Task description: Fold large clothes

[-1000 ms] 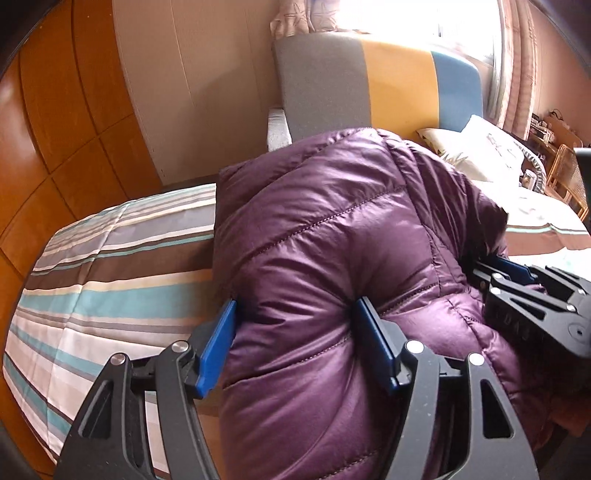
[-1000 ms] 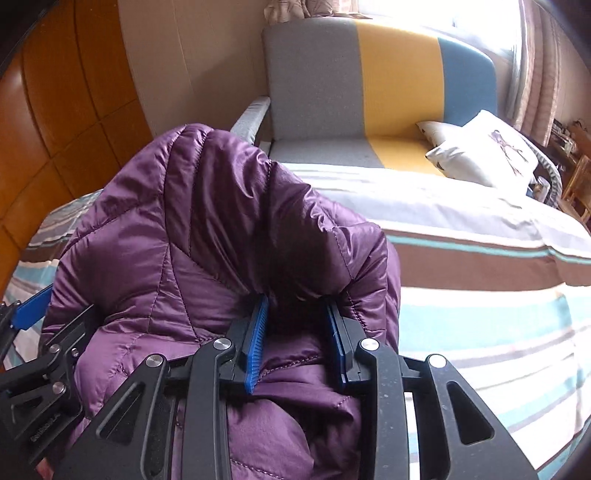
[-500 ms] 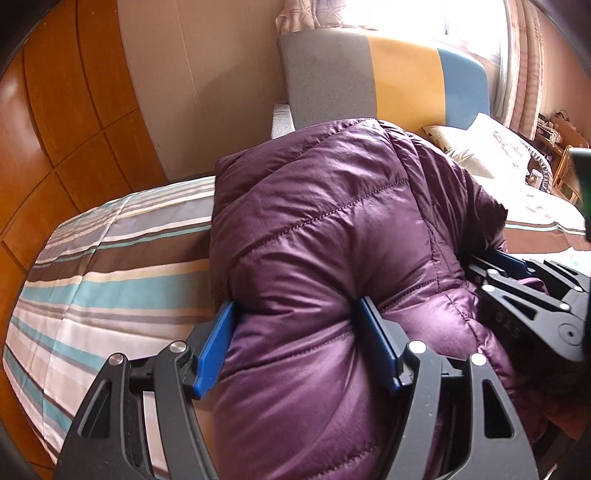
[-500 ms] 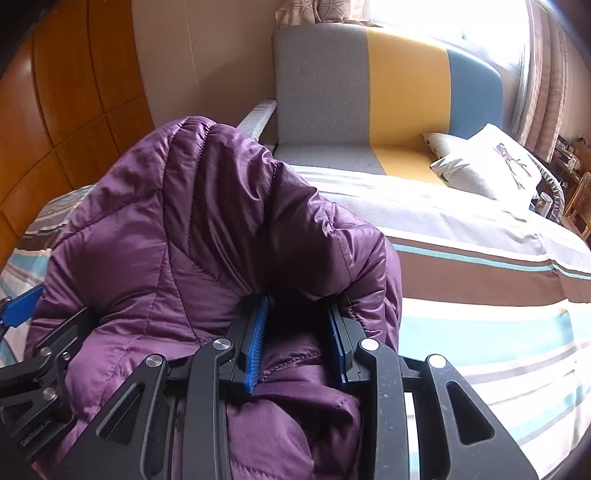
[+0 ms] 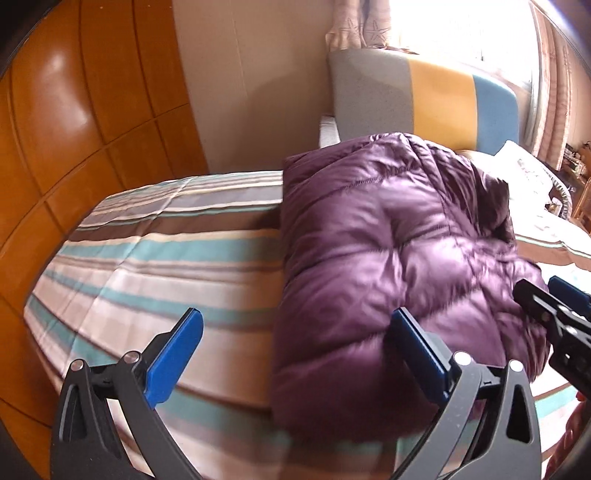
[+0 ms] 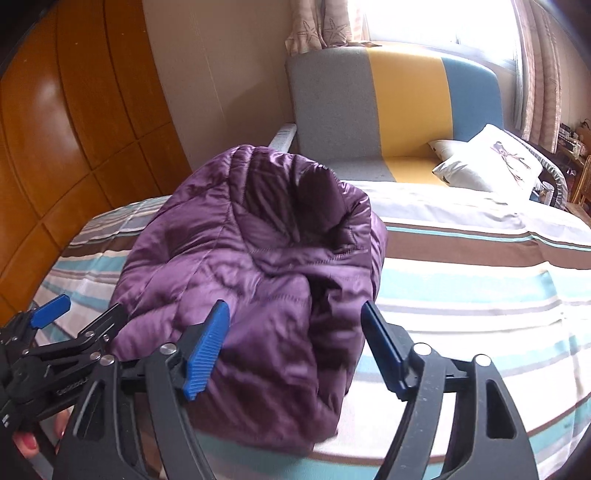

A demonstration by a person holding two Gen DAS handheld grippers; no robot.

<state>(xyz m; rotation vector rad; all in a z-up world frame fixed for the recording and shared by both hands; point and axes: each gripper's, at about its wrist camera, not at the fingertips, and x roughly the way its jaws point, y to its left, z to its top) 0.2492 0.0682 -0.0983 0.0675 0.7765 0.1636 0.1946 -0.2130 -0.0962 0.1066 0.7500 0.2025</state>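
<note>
Both my left gripper (image 5: 295,350) and right gripper (image 6: 295,343) gape wide, gripping nothing. The purple down jacket (image 5: 399,266), folded near the striped bed's (image 5: 166,258) front edge, looks light, springy, slippery; I'd pinch quilted seams.

Striped bed (image 6: 480,295), tricolour headboard (image 6: 399,96), wood panelling (image 5: 74,110), bright curtained window (image 6: 443,22)

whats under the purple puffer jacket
The folded purple puffer jacket lies on a striped bedspread, whose brown, teal and white bands show all around it. The patch directly beneath is covered, so anything lying there cannot be seen.
</note>
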